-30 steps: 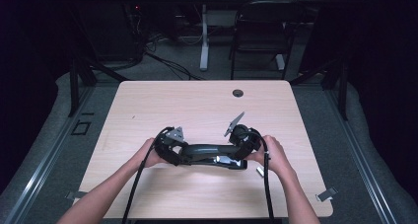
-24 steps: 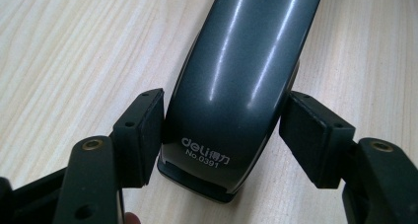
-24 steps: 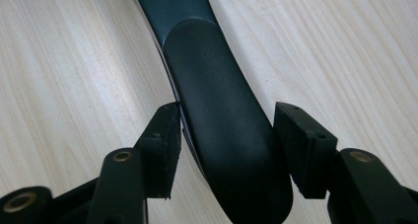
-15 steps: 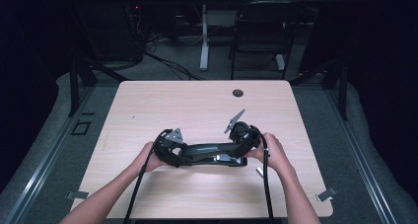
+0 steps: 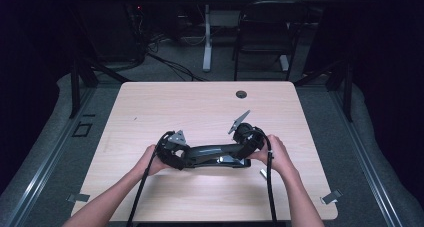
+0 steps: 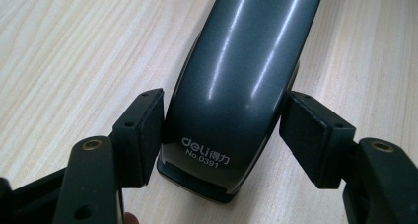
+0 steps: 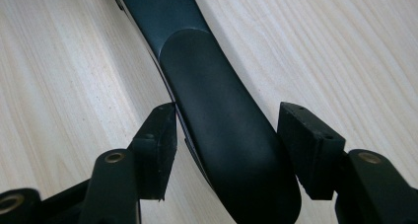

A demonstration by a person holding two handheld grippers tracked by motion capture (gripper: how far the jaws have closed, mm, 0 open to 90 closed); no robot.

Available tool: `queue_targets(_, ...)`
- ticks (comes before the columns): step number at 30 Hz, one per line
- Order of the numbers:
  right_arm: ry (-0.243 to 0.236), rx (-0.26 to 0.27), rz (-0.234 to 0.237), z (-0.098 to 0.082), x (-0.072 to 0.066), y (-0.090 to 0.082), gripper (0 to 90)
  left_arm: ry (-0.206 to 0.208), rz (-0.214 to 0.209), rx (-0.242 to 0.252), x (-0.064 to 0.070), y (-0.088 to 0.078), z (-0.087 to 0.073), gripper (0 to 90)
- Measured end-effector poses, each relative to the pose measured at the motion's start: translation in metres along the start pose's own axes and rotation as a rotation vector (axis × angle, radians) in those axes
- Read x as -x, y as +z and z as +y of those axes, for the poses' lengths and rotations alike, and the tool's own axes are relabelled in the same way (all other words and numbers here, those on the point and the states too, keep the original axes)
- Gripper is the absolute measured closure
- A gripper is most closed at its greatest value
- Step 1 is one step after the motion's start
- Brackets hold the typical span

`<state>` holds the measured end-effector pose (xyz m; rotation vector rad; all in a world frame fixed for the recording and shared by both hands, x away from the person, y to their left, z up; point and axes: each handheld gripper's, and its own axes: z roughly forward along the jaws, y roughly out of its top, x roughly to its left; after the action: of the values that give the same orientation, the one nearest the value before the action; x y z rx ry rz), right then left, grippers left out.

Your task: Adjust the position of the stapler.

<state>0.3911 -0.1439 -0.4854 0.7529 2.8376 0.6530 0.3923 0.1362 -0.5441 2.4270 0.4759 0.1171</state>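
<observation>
I'm clamping the left gripper [image 6: 224, 135] on the hinge end of the long dark stapler [image 5: 212, 153], both pads pressing on its sides just above the printed label. I'm straddling the handle end with the right gripper [image 7: 226, 135], whose jaws have just been opening; the left pad is grazing the handle's edge while the right pad is standing clear of it. The stapler is lying flat on the wooden table [image 5: 200, 107], near the front edge, between my two hands.
</observation>
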Motion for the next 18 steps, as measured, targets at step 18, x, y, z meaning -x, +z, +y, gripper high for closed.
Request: queue_targets(18, 0.022, 0.048, 0.051, -0.0057, -0.0019, -0.0016, 42.3, -0.013, -0.020, -0.004, 0.0026, -0.0027, -0.0025, 34.1)
